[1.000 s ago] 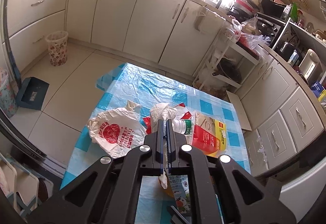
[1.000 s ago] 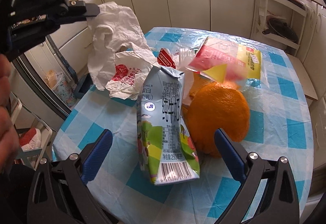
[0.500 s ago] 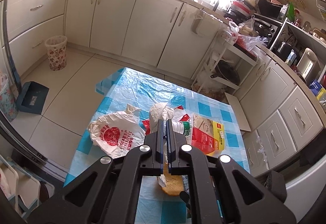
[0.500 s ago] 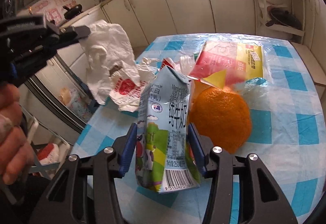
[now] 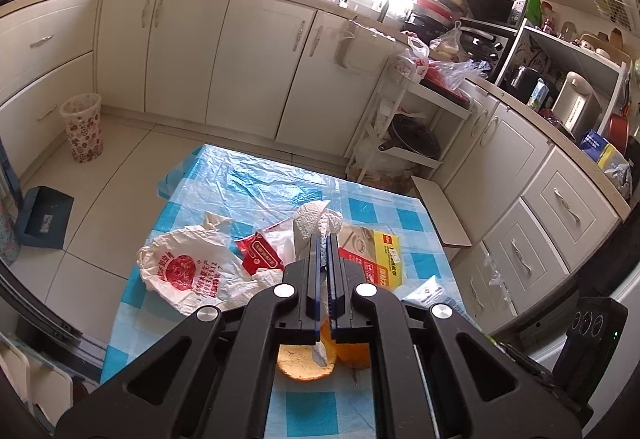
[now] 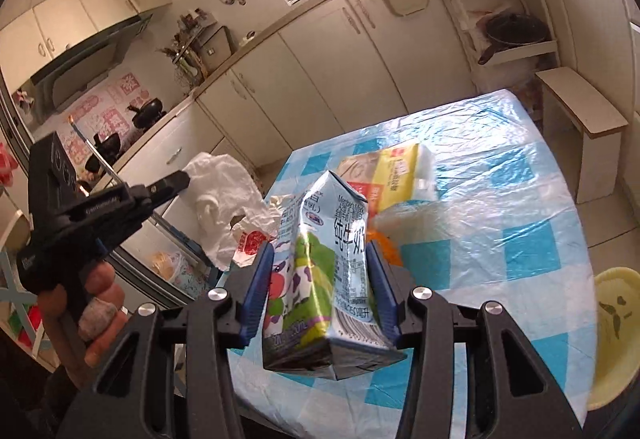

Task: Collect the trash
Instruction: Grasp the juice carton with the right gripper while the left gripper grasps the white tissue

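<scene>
My left gripper (image 5: 323, 239) is shut on a crumpled white paper towel (image 5: 314, 218) and holds it high above the table; it also shows in the right wrist view (image 6: 176, 181) with the towel (image 6: 218, 191) hanging from it. My right gripper (image 6: 320, 259) is shut on a blue milk carton (image 6: 328, 263), lifted off the table. On the blue checked tablecloth (image 5: 256, 191) lie a white plastic bag with red print (image 5: 188, 267), a red wrapper (image 5: 260, 253), a red and yellow packet (image 5: 380, 259) and orange peel (image 5: 306, 365).
A patterned waste bin (image 5: 82, 127) stands on the floor by the cabinets, with a blue dustpan (image 5: 44, 217) nearer. White cabinets ring the room. A rack with a pan (image 5: 412, 137) stands behind the table. A yellow object (image 6: 614, 331) sits at the right table edge.
My right gripper has closed on the milk carton and lifted it off the table. My left gripper has risen higher with the paper towel.
</scene>
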`<state>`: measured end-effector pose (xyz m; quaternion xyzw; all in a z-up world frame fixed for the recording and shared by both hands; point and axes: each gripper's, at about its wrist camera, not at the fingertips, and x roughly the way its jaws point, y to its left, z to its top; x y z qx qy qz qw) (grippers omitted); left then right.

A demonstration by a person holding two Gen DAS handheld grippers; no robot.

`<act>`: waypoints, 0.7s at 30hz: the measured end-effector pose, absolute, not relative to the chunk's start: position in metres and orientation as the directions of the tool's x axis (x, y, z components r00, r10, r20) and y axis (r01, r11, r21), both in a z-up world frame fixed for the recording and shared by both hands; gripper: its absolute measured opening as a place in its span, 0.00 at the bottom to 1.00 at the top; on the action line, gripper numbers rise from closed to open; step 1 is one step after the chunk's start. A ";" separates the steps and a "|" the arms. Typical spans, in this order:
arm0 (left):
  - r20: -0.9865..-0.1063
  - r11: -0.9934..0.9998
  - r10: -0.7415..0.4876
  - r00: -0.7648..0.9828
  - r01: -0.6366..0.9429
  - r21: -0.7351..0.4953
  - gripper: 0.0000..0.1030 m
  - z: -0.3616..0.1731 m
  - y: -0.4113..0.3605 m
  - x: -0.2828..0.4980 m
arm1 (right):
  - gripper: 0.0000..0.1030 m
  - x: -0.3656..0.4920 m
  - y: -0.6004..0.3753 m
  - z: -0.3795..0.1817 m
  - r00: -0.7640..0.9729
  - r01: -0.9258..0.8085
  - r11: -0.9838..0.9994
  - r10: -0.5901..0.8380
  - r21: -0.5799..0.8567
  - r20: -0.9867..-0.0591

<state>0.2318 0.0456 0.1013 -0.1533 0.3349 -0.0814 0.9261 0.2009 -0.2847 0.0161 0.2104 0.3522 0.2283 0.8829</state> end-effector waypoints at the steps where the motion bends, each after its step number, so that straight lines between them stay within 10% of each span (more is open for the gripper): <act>1: -0.591 0.937 -0.267 0.761 0.062 -0.343 0.03 0.102 0.041 0.231 | 0.45 0.197 -0.292 0.018 0.660 -0.241 0.809 0.542 0.536 -0.521; 21: -0.582 0.838 -0.545 0.603 0.403 -0.368 0.03 0.104 -0.146 0.207 | 0.46 0.169 -0.464 -0.057 0.615 0.326 0.852 0.138 0.409 -0.776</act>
